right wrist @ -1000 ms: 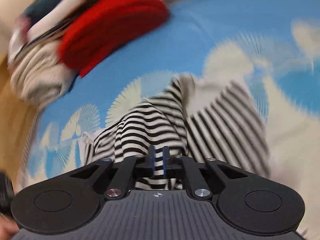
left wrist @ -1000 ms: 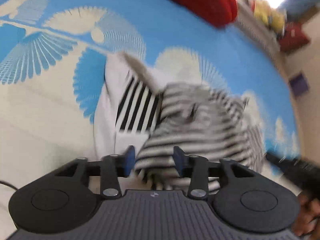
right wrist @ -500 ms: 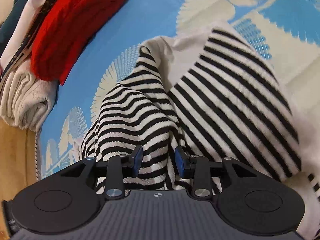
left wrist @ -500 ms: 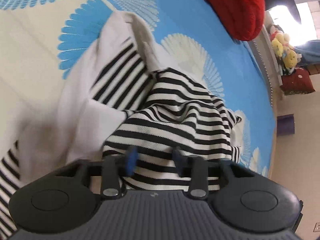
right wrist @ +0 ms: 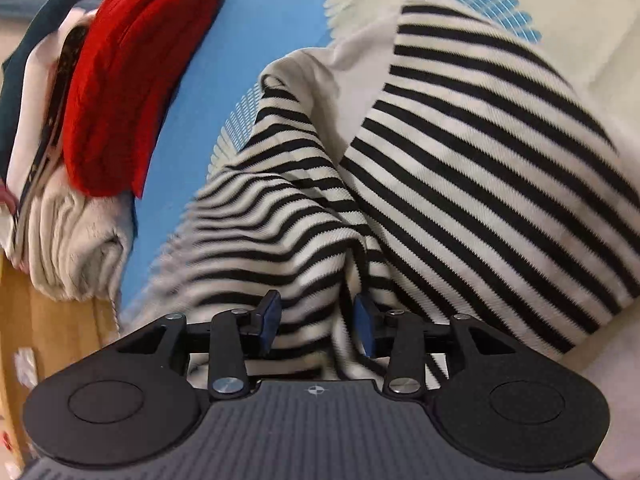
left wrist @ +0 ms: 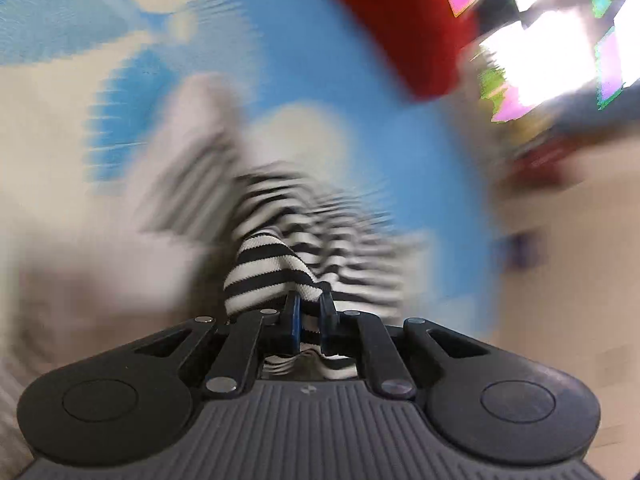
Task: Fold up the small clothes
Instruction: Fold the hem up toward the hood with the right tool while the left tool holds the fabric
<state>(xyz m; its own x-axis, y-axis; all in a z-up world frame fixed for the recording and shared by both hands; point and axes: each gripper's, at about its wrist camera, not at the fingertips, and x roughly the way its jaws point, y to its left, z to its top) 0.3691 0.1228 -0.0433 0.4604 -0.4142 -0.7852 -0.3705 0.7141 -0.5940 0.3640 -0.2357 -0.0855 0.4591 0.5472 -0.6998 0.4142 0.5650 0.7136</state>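
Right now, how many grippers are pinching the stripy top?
1. The left gripper is shut on a fold of the striped top. The right gripper is open, its fingers either side of the fabric.

Your right gripper (right wrist: 316, 322) has its jaws parted, with a fold of the black-and-white striped garment (right wrist: 460, 168) lying between and below the blue pads (right wrist: 270, 314). The garment spreads ahead and to the right of the jaws over the blue-and-cream patterned cover (right wrist: 260, 12). Ahead to the left sits a stack: a red folded item (right wrist: 132, 80) above a cream knit (right wrist: 68, 240).
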